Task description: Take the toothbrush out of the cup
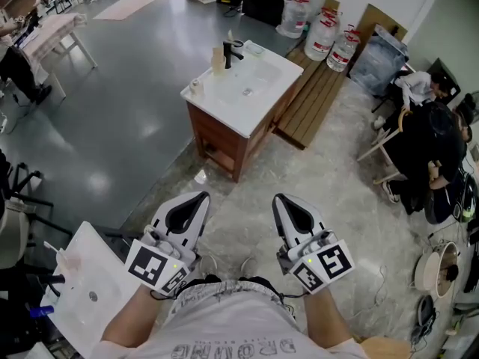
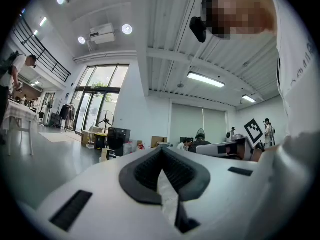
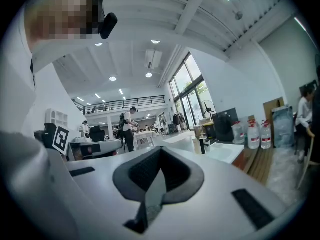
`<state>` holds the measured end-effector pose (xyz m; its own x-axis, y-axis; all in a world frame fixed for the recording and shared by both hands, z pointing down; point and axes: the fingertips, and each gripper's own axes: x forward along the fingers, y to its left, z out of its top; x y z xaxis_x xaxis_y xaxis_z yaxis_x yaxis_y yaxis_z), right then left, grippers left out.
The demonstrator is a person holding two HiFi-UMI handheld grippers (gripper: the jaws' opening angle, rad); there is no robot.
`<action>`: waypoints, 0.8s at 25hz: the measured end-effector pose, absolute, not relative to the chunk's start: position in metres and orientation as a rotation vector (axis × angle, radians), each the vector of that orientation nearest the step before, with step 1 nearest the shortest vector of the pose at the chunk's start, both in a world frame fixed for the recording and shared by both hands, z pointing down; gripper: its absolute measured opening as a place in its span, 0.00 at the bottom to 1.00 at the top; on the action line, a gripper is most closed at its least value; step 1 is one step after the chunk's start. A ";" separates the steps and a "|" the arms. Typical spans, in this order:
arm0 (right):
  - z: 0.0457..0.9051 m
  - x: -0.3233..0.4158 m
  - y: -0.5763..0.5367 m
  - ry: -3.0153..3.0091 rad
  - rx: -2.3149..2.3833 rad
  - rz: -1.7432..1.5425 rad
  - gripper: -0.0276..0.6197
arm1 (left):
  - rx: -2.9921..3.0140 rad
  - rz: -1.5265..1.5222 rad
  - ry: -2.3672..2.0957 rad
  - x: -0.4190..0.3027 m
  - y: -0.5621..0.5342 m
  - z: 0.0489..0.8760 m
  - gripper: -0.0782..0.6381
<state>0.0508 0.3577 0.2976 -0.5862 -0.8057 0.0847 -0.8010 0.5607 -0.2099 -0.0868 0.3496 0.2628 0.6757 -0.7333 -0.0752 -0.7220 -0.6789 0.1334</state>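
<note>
A grey floor (image 1: pixel 127 88) fills most of the head view. On it stands a white-topped washbasin bench (image 1: pixel 266 81) on a wooden cabinet, with a slatted wooden platform (image 1: pixel 314 99) and water bottles (image 1: pixel 320 36) beside it. Near the person's body, the left tool (image 1: pixel 199 198) and the right tool (image 1: pixel 279 199) are held level, each with its jaws pressed together on nothing. Well apart from both, a pale cup (image 1: pixel 218 61) stands on the bench by the black tap (image 1: pixel 233 54). A thin pale stick, seemingly the toothbrush (image 1: pixel 227 39), rises from the cup.
</note>
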 end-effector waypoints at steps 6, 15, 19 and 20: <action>0.298 0.051 0.359 2.762 -1.426 -0.349 0.05 | 2.796 -0.187 -1.222 -0.087 0.352 0.262 0.13; 0.295 0.049 0.360 2.778 -1.433 -0.314 0.05 | 2.805 -0.176 -1.225 -0.087 0.352 0.260 0.13; 0.294 0.050 0.358 2.779 -1.431 -0.317 0.05 | 2.808 -0.170 -1.219 -0.085 0.351 0.259 0.14; 0.294 0.050 0.358 2.780 -1.432 -0.315 0.05 | 2.808 -0.169 -1.216 -0.084 0.351 0.259 0.14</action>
<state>0.0498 0.3583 0.2941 -0.5850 -0.8058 0.0926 -0.8060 0.5648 -0.1768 -0.0840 0.3509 0.2595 0.6796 -0.7302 -0.0707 -0.7218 -0.6827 0.1138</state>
